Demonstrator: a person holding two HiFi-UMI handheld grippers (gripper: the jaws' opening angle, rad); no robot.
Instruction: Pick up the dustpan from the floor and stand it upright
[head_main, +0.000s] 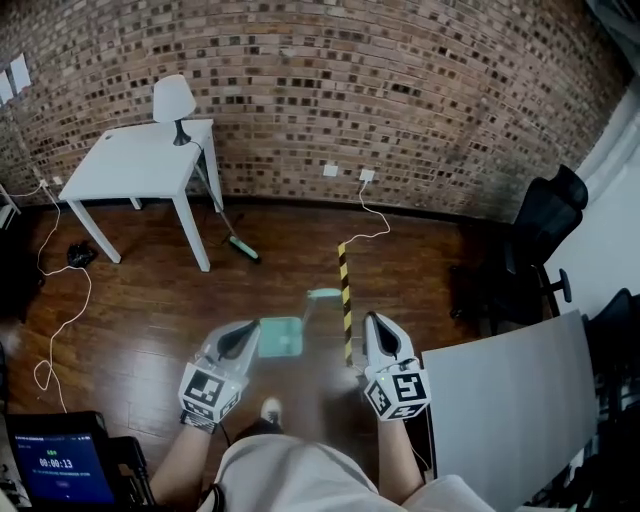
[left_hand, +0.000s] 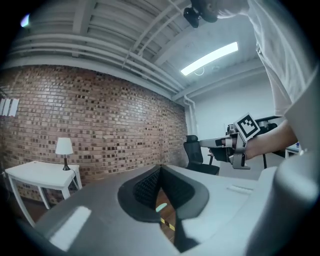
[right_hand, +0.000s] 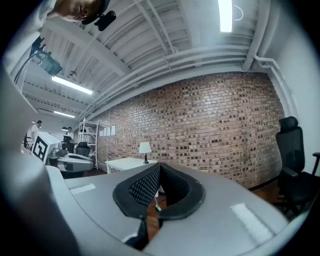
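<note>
Left gripper (head_main: 250, 330) (left_hand: 159, 169) was held level, its jaws brought together at the tips, with nothing caught between them. Right gripper (head_main: 371, 320) (right_hand: 159, 167) was likewise found closed and empty. The teal dustpan (head_main: 281, 337) was seen lying flat on the wooden floor (head_main: 140, 310), below and between the two grippers and nearer the left one, with its handle angled away ahead. A yellow-and-black striped strip (head_main: 345, 290) was noted on the floor just ahead of the right gripper. A white table (head_main: 140, 160) bearing a lamp (head_main: 174, 100) was recorded well beyond the left gripper, against the brick wall (head_main: 420, 90).
</note>
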